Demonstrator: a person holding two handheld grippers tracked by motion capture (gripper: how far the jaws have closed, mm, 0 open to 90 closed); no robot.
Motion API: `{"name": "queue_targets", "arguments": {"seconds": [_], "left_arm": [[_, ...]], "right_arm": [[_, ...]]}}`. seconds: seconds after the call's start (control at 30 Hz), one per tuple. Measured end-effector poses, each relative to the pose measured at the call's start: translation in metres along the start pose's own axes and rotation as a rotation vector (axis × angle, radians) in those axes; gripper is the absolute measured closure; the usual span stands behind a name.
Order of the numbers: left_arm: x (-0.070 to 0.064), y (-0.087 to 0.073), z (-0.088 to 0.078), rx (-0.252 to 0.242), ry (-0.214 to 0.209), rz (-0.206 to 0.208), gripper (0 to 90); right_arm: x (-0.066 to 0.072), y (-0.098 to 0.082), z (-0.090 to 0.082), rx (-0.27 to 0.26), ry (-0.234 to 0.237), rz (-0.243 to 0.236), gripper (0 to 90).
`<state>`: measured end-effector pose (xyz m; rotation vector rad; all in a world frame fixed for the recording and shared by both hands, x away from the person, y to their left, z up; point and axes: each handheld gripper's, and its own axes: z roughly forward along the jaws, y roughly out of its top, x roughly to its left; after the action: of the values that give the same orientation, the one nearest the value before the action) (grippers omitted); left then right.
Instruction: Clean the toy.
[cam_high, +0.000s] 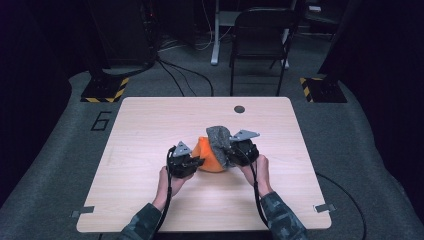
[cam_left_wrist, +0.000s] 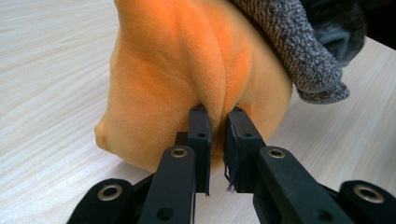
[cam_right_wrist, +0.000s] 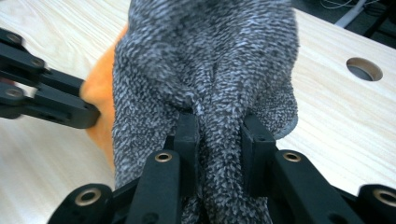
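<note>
Looking from the high view — left gripper (cam_high: 192, 162) and right gripper (cam_high: 235, 150) flank an orange plush (cam_high: 210, 159) at table (cam_high: 150, 130) centre. Left gripper view: jaws nearly closed, pinching a plush fold. Right gripper view: jaws clamp a grey knit sock (cam_right_wrist: 205, 70) draped over the plush.

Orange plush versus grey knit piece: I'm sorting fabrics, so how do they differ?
The orange plush is smooth, fuzzy and one colour; the grey knit piece is coarse and speckled. The plush rests on the table; the knit drapes over its top. Both are soft, each pinched in a fold: plush by the left gripper, knit by the right gripper.
</note>
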<state>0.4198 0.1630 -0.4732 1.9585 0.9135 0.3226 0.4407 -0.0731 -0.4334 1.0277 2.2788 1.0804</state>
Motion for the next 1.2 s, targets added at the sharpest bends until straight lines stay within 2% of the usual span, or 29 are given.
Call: {"name": "queue_targets", "arguments": {"seconds": [0.17,0.2,0.3,0.47,0.5,0.57,0.6,0.73,0.83,0.93,1.0,1.03,1.2], "left_arm": [[0.0,0.0,0.0,0.006,-0.003,0.005,73.6],[-0.001,0.0,-0.001,0.006,0.002,0.001,71.1],[-0.003,0.002,-0.002,0.019,0.022,0.033,62.6],[-0.006,0.0,-0.002,0.04,0.05,0.059,49.4],[-0.007,-0.001,-0.001,0.043,0.055,0.054,48.1],[-0.007,-0.001,-0.001,0.052,0.073,0.073,46.2],[-0.008,-0.002,0.0,0.049,0.077,0.065,45.7],[-0.01,-0.004,0.006,0.062,0.1,0.082,44.3],[-0.012,-0.005,0.009,0.066,0.121,0.108,51.5],[-0.01,-0.007,0.008,0.049,0.118,0.113,69.2],[-0.009,-0.007,0.007,0.042,0.113,0.112,77.1],[-0.009,-0.006,0.006,0.045,0.106,0.116,78.9],[-0.007,-0.003,0.001,0.037,0.075,0.082,81.6]], "right_arm": [[-0.001,-0.001,0.001,-0.011,-0.005,-0.004,71.9],[0.0,-0.001,0.001,-0.012,-0.007,0.007,71.9],[0.0,-0.002,0.001,-0.015,-0.009,0.005,71.9],[-0.002,-0.001,0.003,-0.018,-0.012,0.005,71.8],[-0.003,0.0,0.003,-0.021,-0.013,0.011,71.8],[-0.005,0.0,0.004,-0.02,-0.017,0.011,71.8],[-0.006,0.0,0.004,-0.025,-0.012,0.013,71.8],[-0.008,0.001,0.006,-0.034,0.005,0.039,71.6],[-0.007,0.0,0.007,-0.037,0.006,0.04,71.5],[-0.007,0.0,0.007,-0.037,0.005,0.041,71.4],[-0.007,0.0,0.007,-0.04,0.008,0.048,71.4],[-0.007,0.001,0.006,-0.042,0.009,0.044,71.3],[-0.007,0.005,-0.003,-0.056,0.013,0.047,71.1]]}}
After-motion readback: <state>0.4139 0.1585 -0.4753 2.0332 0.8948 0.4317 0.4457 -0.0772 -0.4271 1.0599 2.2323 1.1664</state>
